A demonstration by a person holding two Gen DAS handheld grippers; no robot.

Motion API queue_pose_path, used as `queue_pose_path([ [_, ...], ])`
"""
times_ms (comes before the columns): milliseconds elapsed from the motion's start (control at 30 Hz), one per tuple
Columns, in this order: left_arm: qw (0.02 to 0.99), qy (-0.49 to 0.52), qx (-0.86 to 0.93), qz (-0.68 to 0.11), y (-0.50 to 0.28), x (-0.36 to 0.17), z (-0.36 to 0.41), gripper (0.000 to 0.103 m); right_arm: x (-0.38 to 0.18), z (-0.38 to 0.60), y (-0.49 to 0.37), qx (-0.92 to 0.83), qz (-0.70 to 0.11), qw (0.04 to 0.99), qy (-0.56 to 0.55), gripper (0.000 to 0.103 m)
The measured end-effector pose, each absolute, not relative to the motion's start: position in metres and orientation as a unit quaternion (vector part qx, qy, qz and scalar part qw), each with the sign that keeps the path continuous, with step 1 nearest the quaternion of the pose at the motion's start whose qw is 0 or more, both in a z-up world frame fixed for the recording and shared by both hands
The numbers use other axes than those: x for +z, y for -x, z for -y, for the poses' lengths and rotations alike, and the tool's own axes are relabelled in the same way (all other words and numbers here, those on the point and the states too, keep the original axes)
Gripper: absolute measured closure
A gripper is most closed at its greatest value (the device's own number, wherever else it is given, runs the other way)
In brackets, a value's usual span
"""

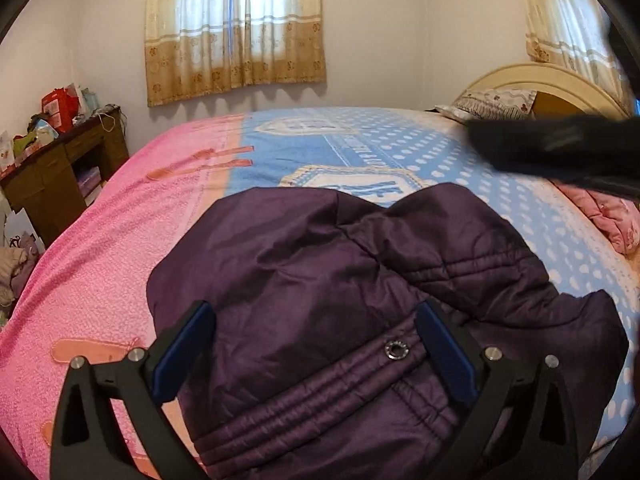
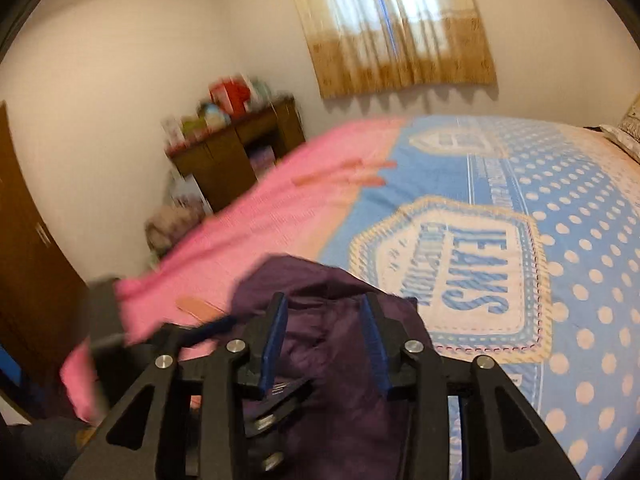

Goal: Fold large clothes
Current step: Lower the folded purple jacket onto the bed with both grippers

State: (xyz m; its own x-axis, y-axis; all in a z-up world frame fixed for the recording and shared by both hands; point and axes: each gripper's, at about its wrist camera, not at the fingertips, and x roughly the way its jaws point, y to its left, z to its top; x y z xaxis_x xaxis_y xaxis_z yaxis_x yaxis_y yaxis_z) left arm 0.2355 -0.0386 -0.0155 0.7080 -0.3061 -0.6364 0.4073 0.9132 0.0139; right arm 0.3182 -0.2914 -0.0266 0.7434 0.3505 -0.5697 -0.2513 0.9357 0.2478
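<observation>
A dark purple quilted jacket lies bunched on a bed with a pink and blue spotted sheet. Its snap button and stitched band face up. My left gripper hovers over the jacket's near part, jaws wide open, nothing pinched between the blue pads. In the right wrist view the jacket sits below my right gripper. Its jaws stand partly apart, and the cloth shows in the gap without being pressed. A dark blurred shape crosses the upper right of the left wrist view.
A cluttered wooden desk stands by the bed's far left corner, with a pile of clothes on the floor near it. Pillow and headboard lie far right, a pink quilt beside them. A brown wardrobe door is on the left.
</observation>
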Motion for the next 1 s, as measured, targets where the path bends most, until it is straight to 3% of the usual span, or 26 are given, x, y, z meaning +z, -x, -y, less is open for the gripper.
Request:
queue_pose_path([
  [133, 0.92, -0.066, -0.187, -0.337, -0.237, -0.021, 0.037, 0.0, -0.073, 0.309, -0.345, 0.147, -0.364, 0.914, -0.1, 0.064],
  [300, 0.921, -0.092, -0.179, -0.332, -0.235, -0.032, 0.055, 0.0, -0.118, 0.331, -0.345, 0.152, -0.351, 0.913, -0.143, 0.064],
  [633, 0.925, -0.101, -0.168, -0.325, -0.236, -0.041, 0.06, 0.0, -0.146, 0.348, -0.355, 0.159, -0.334, 0.908, -0.199, 0.064],
  [1000, 0.926, -0.104, -0.16, -0.325, -0.239, -0.045, 0.063, 0.0, -0.151, 0.337, -0.362, 0.133, -0.346, 0.914, -0.164, 0.064],
])
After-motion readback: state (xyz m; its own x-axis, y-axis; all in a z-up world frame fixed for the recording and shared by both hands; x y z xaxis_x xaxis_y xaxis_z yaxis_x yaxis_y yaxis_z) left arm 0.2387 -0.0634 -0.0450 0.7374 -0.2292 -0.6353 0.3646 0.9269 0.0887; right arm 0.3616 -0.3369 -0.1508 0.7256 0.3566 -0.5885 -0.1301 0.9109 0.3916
